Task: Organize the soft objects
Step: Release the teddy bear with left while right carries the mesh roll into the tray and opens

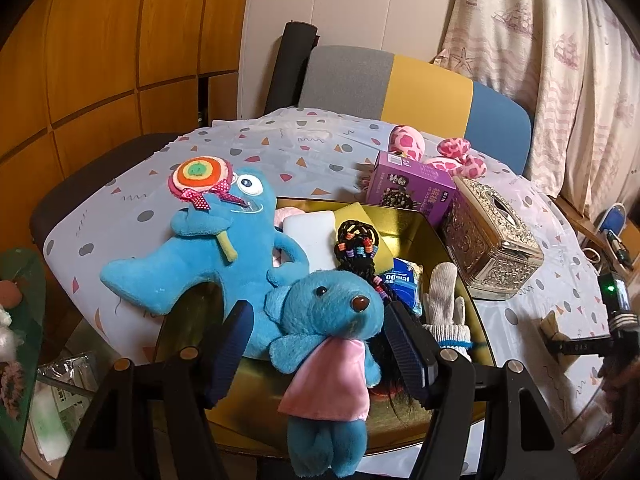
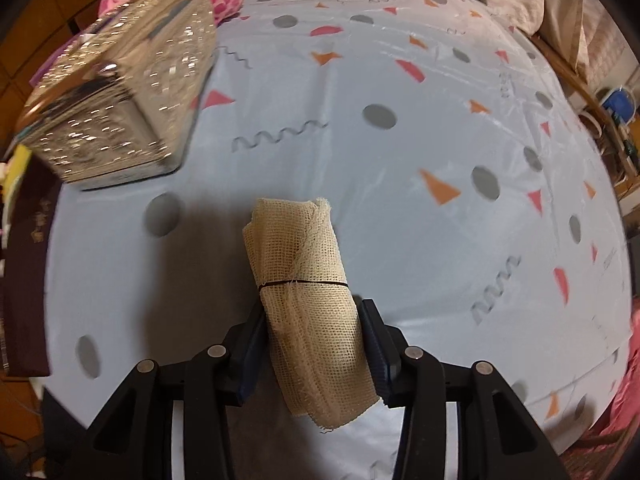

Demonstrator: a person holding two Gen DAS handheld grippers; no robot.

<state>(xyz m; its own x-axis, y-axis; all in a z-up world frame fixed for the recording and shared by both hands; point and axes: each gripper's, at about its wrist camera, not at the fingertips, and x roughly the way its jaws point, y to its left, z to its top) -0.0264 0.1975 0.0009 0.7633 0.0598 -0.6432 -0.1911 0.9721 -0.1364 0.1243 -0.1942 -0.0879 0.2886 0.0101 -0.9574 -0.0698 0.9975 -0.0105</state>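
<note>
In the left wrist view my left gripper [image 1: 318,320] is open, its fingers on either side of a small blue plush bear in a pink dress [image 1: 326,356], not pressing it. The bear lies in a gold tray [image 1: 448,256] with a large blue one-eyed plush holding a lollipop [image 1: 224,248], a white glove [image 1: 444,304], a beaded black hair tie [image 1: 356,248], a tissue pack and sponges. In the right wrist view my right gripper [image 2: 314,332] is shut on a rolled beige gauze cloth [image 2: 308,280], tied with a black band, above the tablecloth.
An ornate metal tissue box [image 1: 492,248] stands right of the tray; it also shows in the right wrist view [image 2: 120,100]. A purple box [image 1: 408,188] and a pink spotted plush [image 1: 444,152] lie behind. A patterned cloth [image 2: 400,160] covers the table. A chair [image 1: 420,92] stands behind.
</note>
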